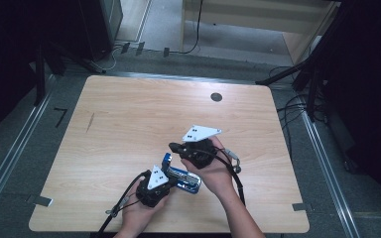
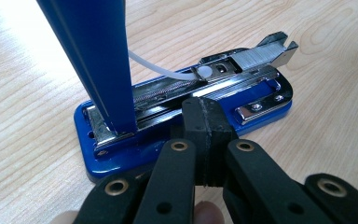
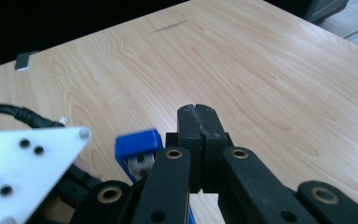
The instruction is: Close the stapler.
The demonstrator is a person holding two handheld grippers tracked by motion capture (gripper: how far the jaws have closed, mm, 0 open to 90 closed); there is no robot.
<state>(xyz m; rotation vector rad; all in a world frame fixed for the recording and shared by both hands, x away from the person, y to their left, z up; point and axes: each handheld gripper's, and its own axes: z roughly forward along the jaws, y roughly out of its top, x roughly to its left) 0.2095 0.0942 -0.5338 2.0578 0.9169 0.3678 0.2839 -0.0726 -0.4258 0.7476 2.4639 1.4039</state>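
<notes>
A blue stapler (image 1: 184, 179) lies on the wooden table (image 1: 129, 109) near its front edge, with its lid (image 1: 166, 159) swung upright. In the left gripper view the blue lid (image 2: 93, 56) stands at the left, and the metal magazine (image 2: 242, 63) lies exposed on the blue base (image 2: 121, 149). My left gripper (image 2: 205, 109) is shut with nothing between its pads, its tip right at the magazine's near side. My right gripper (image 1: 173, 147) hovers shut just above and behind the raised lid (image 3: 137, 142), holding nothing.
A round cable hole (image 1: 216, 96) sits at the table's far right. A dark streak (image 1: 90, 122) marks the left part of the tabletop. The left gripper's grey plate (image 3: 23, 163) shows close to the right gripper. Cables trail from both grippers over the front edge.
</notes>
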